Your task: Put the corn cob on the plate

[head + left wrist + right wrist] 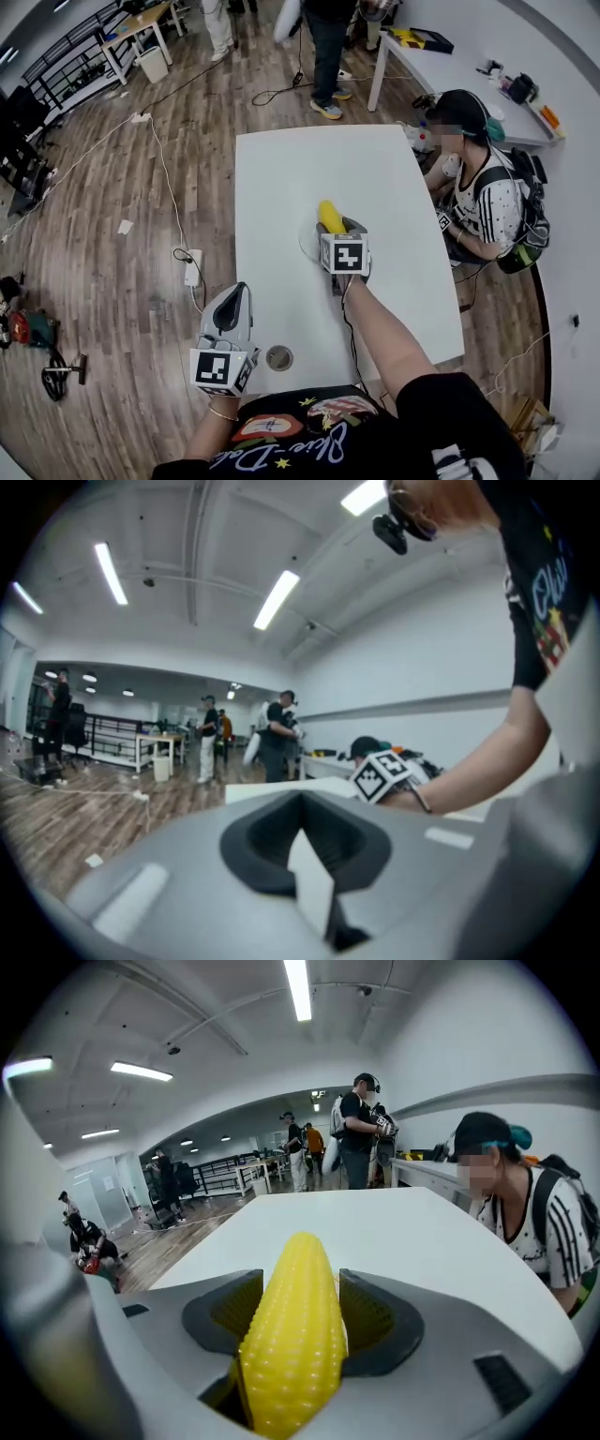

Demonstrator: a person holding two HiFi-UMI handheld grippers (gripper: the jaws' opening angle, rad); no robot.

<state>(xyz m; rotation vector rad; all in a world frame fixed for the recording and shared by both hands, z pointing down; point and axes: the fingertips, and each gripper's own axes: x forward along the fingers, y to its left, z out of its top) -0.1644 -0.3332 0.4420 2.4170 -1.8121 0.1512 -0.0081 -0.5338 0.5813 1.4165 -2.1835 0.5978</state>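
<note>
Here we go: our right gripper [338,232] has its fingers [371,1312] clamped on the yellow corn cob [328,216], whose tip pokes out past them, pointing away from us. The cob sits right over the pale plate [306,245] on the white surface [309,159]; whether it touches the plate, we can't tell. Our left gripper [238,296] hangs well apart from the plate, on its near left, fingers pressed together on nothing.

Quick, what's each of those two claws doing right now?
Left gripper: closed, holding nothing.
Right gripper: closed on the corn cob.
</note>
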